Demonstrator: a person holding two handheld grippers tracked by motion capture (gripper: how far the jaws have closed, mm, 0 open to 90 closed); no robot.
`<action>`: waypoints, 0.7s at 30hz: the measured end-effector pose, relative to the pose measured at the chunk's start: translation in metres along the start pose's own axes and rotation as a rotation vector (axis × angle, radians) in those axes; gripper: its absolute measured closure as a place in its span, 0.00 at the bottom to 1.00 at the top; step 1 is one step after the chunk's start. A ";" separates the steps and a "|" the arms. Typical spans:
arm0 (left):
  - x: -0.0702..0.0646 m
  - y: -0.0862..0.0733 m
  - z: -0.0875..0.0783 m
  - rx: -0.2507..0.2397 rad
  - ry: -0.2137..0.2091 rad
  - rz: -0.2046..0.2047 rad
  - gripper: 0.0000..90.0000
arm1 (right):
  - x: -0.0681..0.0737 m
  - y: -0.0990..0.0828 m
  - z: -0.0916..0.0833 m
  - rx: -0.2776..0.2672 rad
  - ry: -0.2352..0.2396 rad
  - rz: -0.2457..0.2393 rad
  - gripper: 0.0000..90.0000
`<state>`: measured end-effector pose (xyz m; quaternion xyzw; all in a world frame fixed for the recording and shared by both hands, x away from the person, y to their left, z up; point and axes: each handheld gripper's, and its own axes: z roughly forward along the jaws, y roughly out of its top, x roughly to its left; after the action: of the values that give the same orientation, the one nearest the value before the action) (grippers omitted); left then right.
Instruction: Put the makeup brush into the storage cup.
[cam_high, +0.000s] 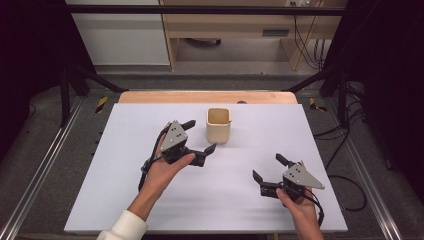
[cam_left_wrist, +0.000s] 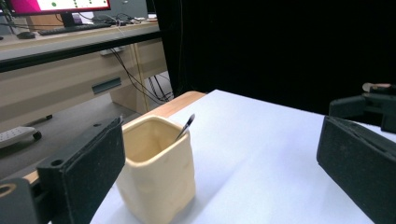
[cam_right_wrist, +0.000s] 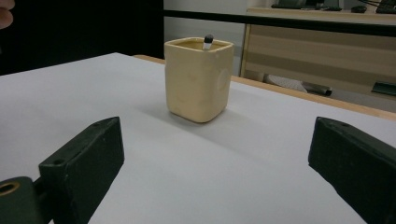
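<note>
High view: cream square pot (cam_high: 219, 125) stands upright near the far edge of the white counter (cam_high: 125, 200), dark pen inside. Left claw (cam_high: 200, 136) released, just beside it; right claw (cam_high: 267, 168) released, well apart.
Left gripper view: pen tip (cam_left_wrist: 188, 124) leans on the glossy, rounded rim.
Right gripper view: pot stands unobstructed ahead.
</note>
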<state>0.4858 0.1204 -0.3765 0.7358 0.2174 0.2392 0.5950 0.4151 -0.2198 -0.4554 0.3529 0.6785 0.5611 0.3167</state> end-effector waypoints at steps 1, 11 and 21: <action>0.000 -0.001 -0.003 0.001 0.000 0.000 0.01 | 0.000 0.000 0.000 0.000 0.000 0.001 0.04; 0.010 -0.015 -0.037 0.009 0.030 -0.004 0.01 | 0.002 0.000 0.001 0.004 0.000 -0.003 0.04; 0.023 -0.033 -0.068 0.002 0.064 -0.026 0.01 | 0.003 -0.001 0.001 0.006 -0.001 -0.013 0.04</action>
<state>0.4614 0.1927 -0.3943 0.7255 0.2462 0.2546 0.5901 0.4145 -0.2166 -0.4566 0.3496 0.6823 0.5569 0.3195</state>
